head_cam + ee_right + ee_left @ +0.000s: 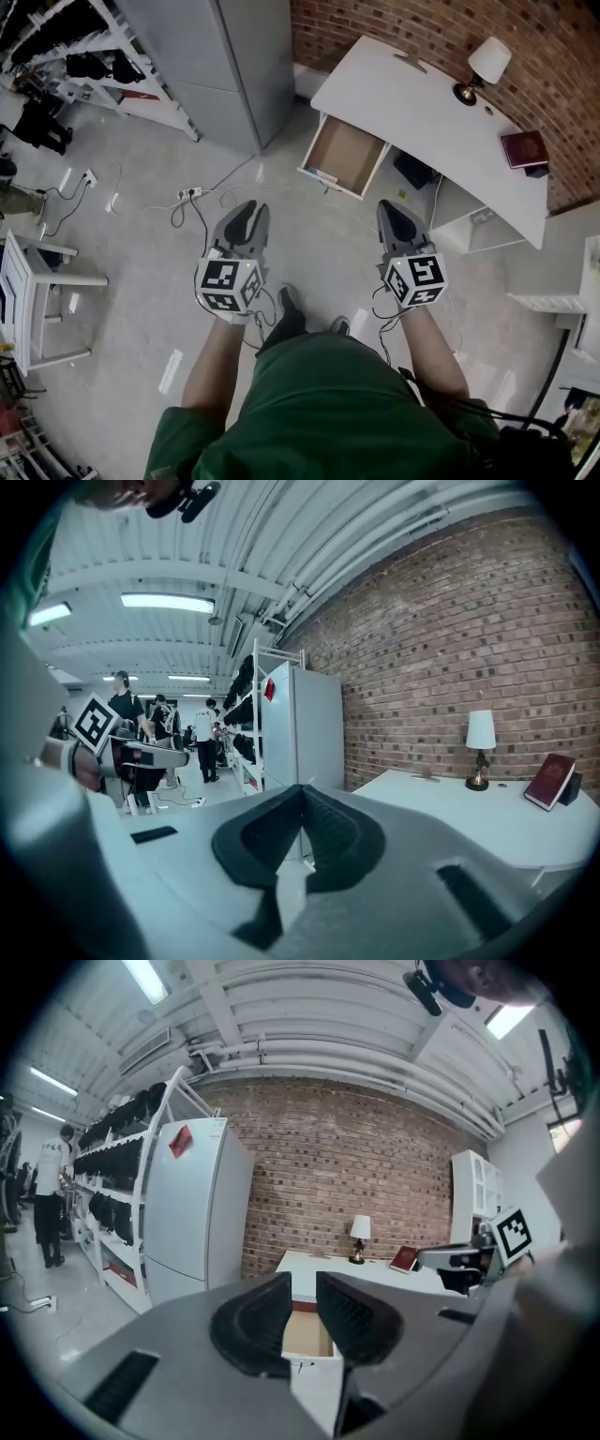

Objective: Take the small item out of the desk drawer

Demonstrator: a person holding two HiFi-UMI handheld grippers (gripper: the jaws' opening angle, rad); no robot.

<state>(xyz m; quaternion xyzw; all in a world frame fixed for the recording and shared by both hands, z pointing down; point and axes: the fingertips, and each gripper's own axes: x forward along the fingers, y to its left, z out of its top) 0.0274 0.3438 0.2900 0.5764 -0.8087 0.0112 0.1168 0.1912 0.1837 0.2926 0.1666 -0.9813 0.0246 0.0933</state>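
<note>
Green shirt fills the bottom of the head view as I stand on the grey floor, facing a brick wall. A white counter with a rounded front runs along that wall, and a tall grey cabinet stands to its left.

From the counter's left end a drawer is pulled open over the floor, its brown bottom in plain sight. I hold both tools out in front of me, side by side and well short of the drawer, touching nothing.

My left tool is released: its two dark jaws stand apart with nothing between them, and in the left gripper view the open drawer shows through the gap. My right tool is clenched on nothing, its jaw tips meeting in the right gripper view.

On the counter's far right end lies a dark red book. Near the wall stands a small lamp with a white shade. A small pale item lies at the drawer's front edge, too small to identify.
</note>
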